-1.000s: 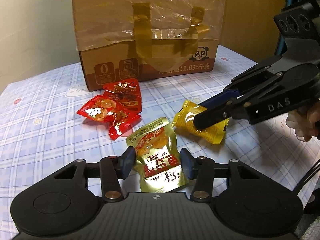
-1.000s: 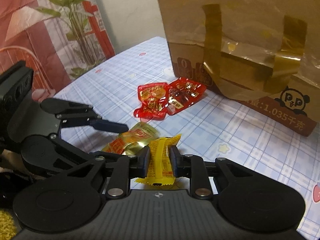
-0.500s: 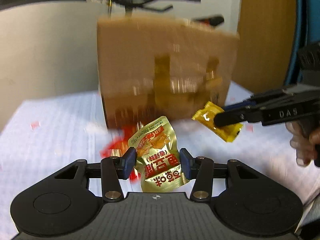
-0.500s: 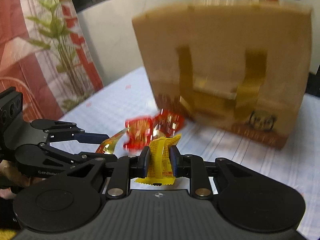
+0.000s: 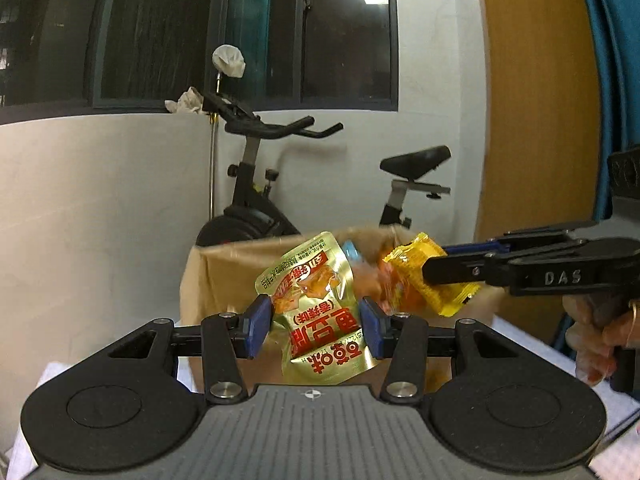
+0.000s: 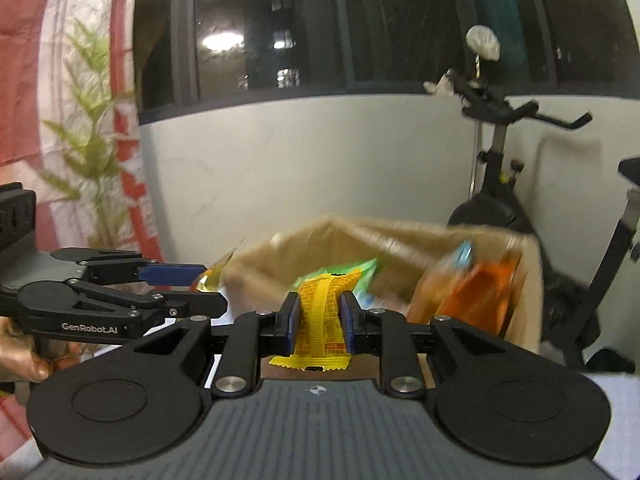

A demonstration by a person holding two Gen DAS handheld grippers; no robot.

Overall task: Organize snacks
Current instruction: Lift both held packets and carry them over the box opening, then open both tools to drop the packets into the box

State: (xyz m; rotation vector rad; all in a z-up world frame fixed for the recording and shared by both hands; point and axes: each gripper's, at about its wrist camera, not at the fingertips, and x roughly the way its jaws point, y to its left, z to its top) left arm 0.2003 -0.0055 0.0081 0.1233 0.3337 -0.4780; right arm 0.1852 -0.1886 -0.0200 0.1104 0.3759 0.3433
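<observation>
Two hand-held grippers are seen raised at the open top of a brown cardboard box (image 5: 216, 280), each carrying one snack. The left gripper (image 5: 316, 322) is closed on a gold foil pouch (image 5: 320, 312) printed with red and white characters; the pouch is pinched at its sides between the blue pads (image 5: 258, 320) and stands upright in front of the box's near wall. The right gripper (image 6: 319, 322) is clamped on a yellow snack packet (image 6: 322, 316), held upright by its crimped back seam, with its lower edge hanging below the pads. In the left wrist view, the same packet (image 5: 424, 276) is seen held at the box's rim, to the right of the gold pouch and apart from it. Inside the box, other wrappers are visible, among them an orange packet (image 6: 476, 300) and a green one (image 6: 360, 274), both blurred. An exercise bike (image 5: 256, 200) stands behind the box against a white wall, below a dark window (image 5: 240, 28).
</observation>
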